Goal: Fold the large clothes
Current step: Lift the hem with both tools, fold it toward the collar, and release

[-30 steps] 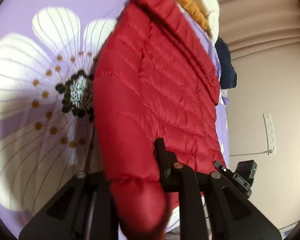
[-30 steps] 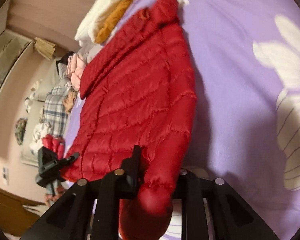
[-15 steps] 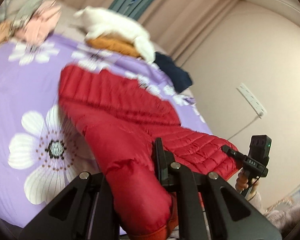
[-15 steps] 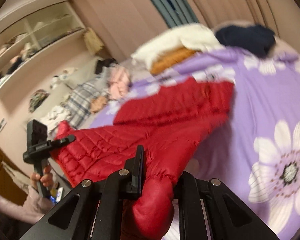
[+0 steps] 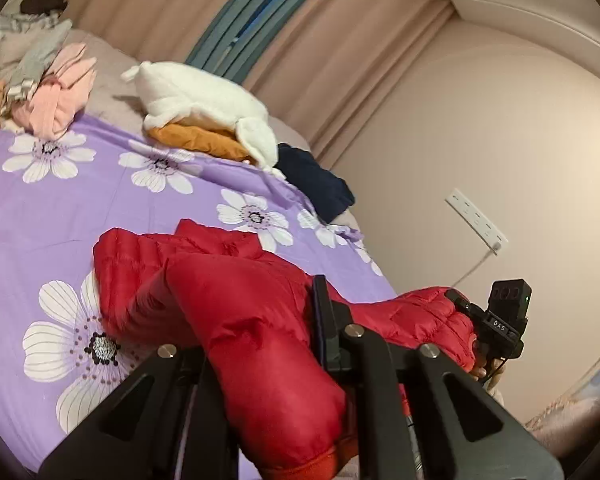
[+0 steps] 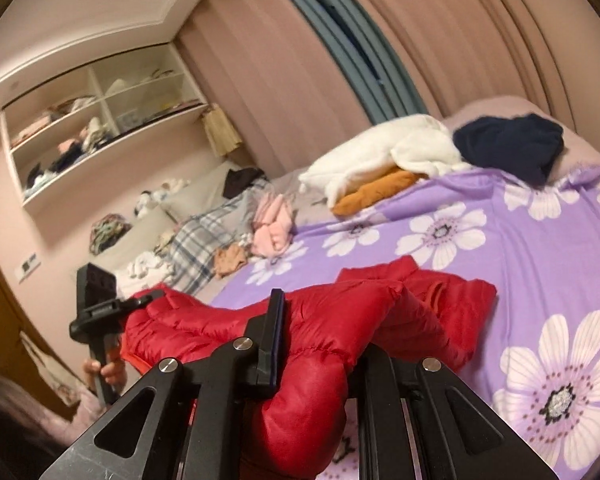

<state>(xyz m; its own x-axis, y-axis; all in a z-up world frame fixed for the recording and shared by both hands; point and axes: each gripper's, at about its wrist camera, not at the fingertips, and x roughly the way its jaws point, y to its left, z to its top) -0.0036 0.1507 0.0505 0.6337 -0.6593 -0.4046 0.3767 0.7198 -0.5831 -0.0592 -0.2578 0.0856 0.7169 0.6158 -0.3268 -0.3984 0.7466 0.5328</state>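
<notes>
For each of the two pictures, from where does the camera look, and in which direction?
Left wrist: on the left claw, looking along its fingers across the purple bedsheet toward curtains and wall; the right claw shows at right.
Right wrist: on the right claw, looking across the bed toward shelves; the left claw shows at left.
Shared: red jacket, white garment, navy garment.

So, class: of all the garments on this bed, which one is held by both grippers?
The red puffer jacket. The left gripper and right gripper are each shut on it; the white fleece, orange garment and navy garment lie untouched at the far end.
</notes>
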